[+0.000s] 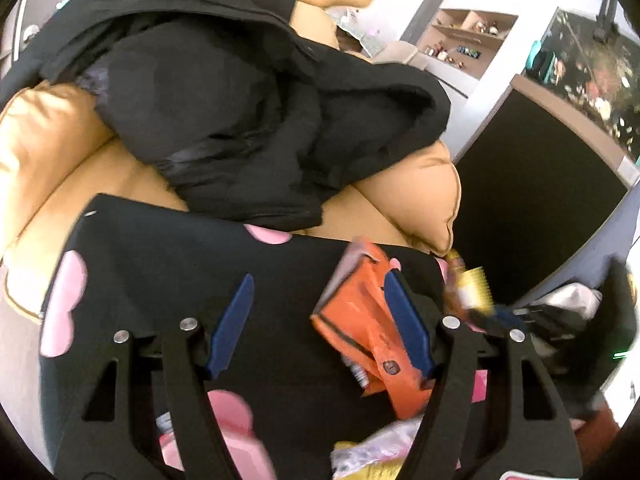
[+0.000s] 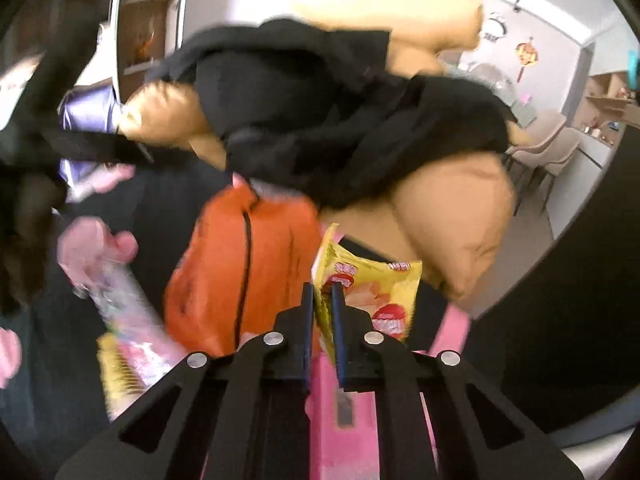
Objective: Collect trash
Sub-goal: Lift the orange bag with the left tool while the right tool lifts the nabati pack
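Note:
My left gripper (image 1: 320, 308) is open above a black bag with pink shapes (image 1: 160, 264). An orange snack packet (image 1: 360, 320) lies against its right finger (image 1: 404, 320), not pinched. My right gripper (image 2: 323, 300) is shut on a yellow snack packet (image 2: 376, 292) and holds it up over the same bag. The yellow packet also shows blurred in the left wrist view (image 1: 472, 288). The orange packet (image 2: 240, 272) sits just left of my right gripper. A pale pink-and-white wrapper (image 2: 124, 308) lies further left.
A tan sofa (image 1: 48, 140) with a cushion (image 1: 424, 196) carries a black jacket (image 1: 240, 112). A dark panel (image 1: 532, 200) and shelves (image 1: 468, 40) stand at the right. More wrappers (image 1: 372, 452) lie low in the bag.

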The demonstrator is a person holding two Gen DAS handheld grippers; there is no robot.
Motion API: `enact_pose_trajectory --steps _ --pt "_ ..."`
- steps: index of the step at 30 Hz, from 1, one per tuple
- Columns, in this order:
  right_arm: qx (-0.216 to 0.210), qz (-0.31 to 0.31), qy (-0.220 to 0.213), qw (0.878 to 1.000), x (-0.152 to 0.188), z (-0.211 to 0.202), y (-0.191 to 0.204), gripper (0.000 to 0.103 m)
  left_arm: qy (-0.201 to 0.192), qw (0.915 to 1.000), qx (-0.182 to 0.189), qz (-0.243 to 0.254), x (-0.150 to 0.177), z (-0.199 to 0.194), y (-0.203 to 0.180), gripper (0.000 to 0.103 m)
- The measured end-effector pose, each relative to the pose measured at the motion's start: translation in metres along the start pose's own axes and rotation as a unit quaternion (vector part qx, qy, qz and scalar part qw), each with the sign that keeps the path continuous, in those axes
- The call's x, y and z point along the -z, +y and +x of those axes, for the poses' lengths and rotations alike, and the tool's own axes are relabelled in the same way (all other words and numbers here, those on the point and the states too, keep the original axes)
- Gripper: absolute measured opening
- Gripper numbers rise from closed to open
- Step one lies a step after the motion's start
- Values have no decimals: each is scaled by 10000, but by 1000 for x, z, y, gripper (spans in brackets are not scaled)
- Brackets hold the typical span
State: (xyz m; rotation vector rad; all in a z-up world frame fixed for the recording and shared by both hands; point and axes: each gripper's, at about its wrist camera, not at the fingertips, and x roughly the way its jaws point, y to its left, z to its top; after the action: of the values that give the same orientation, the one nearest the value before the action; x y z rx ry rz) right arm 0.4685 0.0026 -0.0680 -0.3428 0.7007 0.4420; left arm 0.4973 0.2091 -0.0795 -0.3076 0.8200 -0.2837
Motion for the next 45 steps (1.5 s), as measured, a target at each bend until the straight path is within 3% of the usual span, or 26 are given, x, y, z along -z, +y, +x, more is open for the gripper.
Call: enact_pose_trajectory --steps 4,10,12,17,23,29,33,38,43,45 --pt "174 126 -230 9995 -1 -46 -14 10 208 9992 -332 81 0 35 -16 64" --pt "380 256 -378 9982 19 -86 -30 10 844 9953 -465 -36 9 76 -30 62" --pt "371 341 -359 9981 26 -92 -33 10 861 9947 -549 -112 12 73 -32 39" --pt "236 522 -476 9972 42 -116 -33 10 489 9975 -499 91 23 14 -41 17" --pt "23 445 -677 9967 55 -150 -8 10 22 9992 -256 310 64 -96 -48 15" --pt "-216 142 -662 9975 74 -174 31 10 237 9989 18 408 121 -165 -53 15" --pt "-548 21 -591 9967 97 -184 50 10 501 9978 210 384 155 -176 -54 16" --pt "-884 -280 -373 9950 134 -191 73 10 528 9972 -50 518 188 -183 -51 16" --pt "-1088 -500 192 9926 171 -183 89 12 664 9960 -63 591 207 -177 -49 16" --pt "-1024 -408 352 9933 184 -183 89 27 634 9955 -140 684 210 -175 -49 18"
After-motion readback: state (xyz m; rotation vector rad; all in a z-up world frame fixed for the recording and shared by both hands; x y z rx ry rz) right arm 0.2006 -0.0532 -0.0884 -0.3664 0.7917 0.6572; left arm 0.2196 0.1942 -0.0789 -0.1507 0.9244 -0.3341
